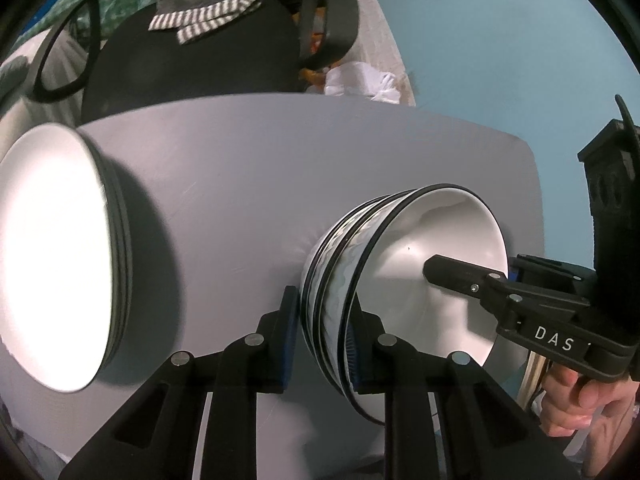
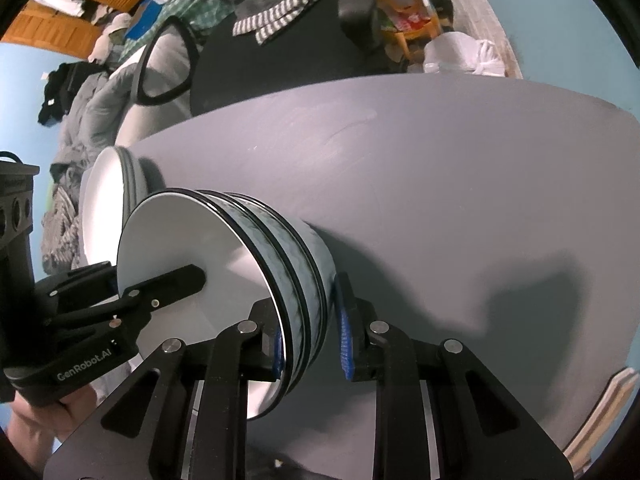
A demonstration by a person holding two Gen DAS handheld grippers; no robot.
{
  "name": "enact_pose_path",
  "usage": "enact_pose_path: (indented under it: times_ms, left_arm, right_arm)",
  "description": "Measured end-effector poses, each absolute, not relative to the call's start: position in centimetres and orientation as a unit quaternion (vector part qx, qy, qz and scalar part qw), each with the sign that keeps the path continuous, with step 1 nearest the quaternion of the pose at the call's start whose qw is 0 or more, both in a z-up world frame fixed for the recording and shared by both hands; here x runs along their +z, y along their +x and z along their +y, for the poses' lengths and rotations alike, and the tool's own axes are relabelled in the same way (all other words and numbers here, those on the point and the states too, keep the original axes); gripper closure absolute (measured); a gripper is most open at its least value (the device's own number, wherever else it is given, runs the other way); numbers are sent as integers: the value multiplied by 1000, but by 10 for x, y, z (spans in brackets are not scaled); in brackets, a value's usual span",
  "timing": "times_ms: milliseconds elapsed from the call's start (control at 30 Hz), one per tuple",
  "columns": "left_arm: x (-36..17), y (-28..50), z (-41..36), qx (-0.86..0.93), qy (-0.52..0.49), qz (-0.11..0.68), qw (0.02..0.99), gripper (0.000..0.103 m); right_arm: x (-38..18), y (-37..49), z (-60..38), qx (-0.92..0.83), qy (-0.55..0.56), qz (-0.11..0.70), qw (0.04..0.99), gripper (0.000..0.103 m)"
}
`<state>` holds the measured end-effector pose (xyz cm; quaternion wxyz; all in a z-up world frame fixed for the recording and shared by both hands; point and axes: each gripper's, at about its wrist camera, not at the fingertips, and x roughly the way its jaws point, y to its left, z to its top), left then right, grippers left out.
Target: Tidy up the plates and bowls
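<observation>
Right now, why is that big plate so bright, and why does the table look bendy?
Left wrist view: glare washes out the plate stack. Both views: the fisheye lens bends the grey table. Right wrist view: the bowls throw a dark shadow to their right.

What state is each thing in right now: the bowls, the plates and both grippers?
Stack of white bowls with black rims and blue-grey patterned sides: nested, on the grey table, gripped from two sides.
Stack of white plates with dark rims: stacked on the table, untouched.
Left gripper: closed over the bowl stack's rim.
Right gripper: closed over the opposite rim.
</observation>
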<state>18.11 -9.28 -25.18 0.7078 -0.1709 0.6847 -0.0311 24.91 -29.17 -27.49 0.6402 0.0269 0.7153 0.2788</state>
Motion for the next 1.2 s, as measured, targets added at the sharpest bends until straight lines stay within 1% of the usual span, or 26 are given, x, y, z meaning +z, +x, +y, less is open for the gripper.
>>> enact_pose_path:
  times_ms: [100,300,500,767,900,1067,1133,1200]
  left_arm:
    - [-252,171,-89,-25,-162,687,708,83]
    - [-253,163,-79,-24,-183,684,706,84]
    - [-252,165,-85,-36,-159,687,709,83]
    - [-261,167,-71,-51,-219,688,690,78]
    - [-260,165,-71,-51,-210,685,695,78]
    - [-258,165,-75,-53,-207,683,699,78]
    - [-256,164,-78,-54,-205,682,700,78]
    - [-255,164,-79,-55,-206,681,700,78]
  right_arm:
    - [-275,241,-284,284,22,716,637,82]
    - [-276,233,-276,287,14,716,636,82]
    - [-279,238,-275,293,10,721,628,81]
    - [-283,239,-274,297,18,728,618,80]
    - [-289,238,-273,304,23,742,597,73]
    - [-282,227,-277,301,27,714,631,74]
    - [-282,227,-281,294,38,713,636,78]
    - [-284,227,-287,288,54,714,636,79]
